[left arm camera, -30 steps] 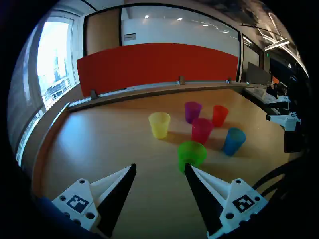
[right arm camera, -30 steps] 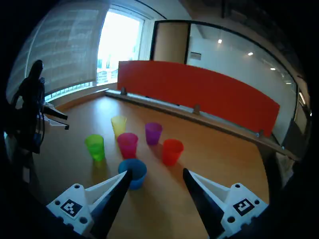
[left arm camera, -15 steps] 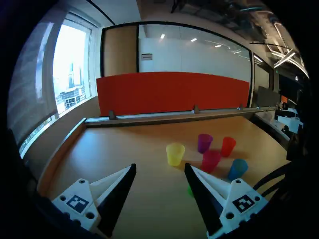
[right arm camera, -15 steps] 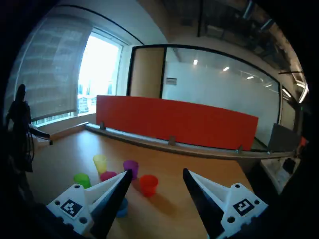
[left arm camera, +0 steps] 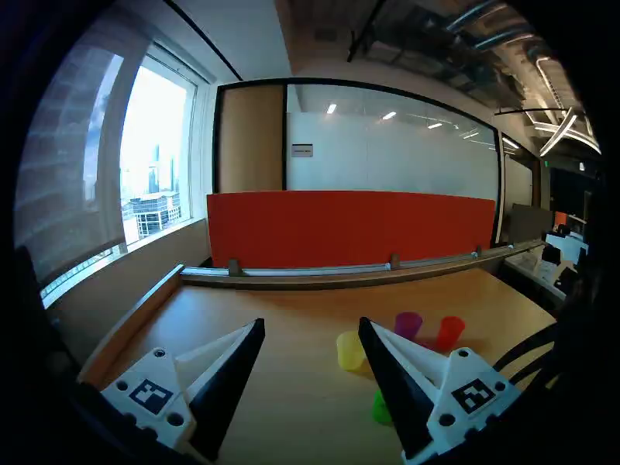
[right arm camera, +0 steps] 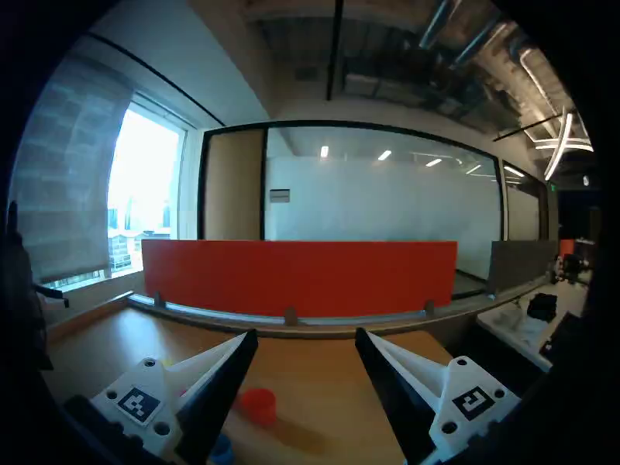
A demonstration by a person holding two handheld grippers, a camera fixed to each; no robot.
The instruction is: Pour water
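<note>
Fingers on your left gripper (left arm camera: pixel 311 324) and right gripper (right arm camera: pixel 306 335) gape wide, gripping nothing, both held level and aimed at the red partition panel (left arm camera: pixel 349 229), with the yellow translucent plastic cup (left arm camera: pixel 350 350), purple cup (left arm camera: pixel 408 325), red cup (left arm camera: pixel 449 332) and green cup (left arm camera: pixel 379 408) low on the wooden table (left arm camera: pixel 294 310) beneath.

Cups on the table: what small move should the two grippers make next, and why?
Probably tip both grippers downward. The left gripper and right gripper are open and empty, aimed at the red partition, while the yellow cup, purple cup and red cup sit low in view, so nothing is within grasp.
</note>
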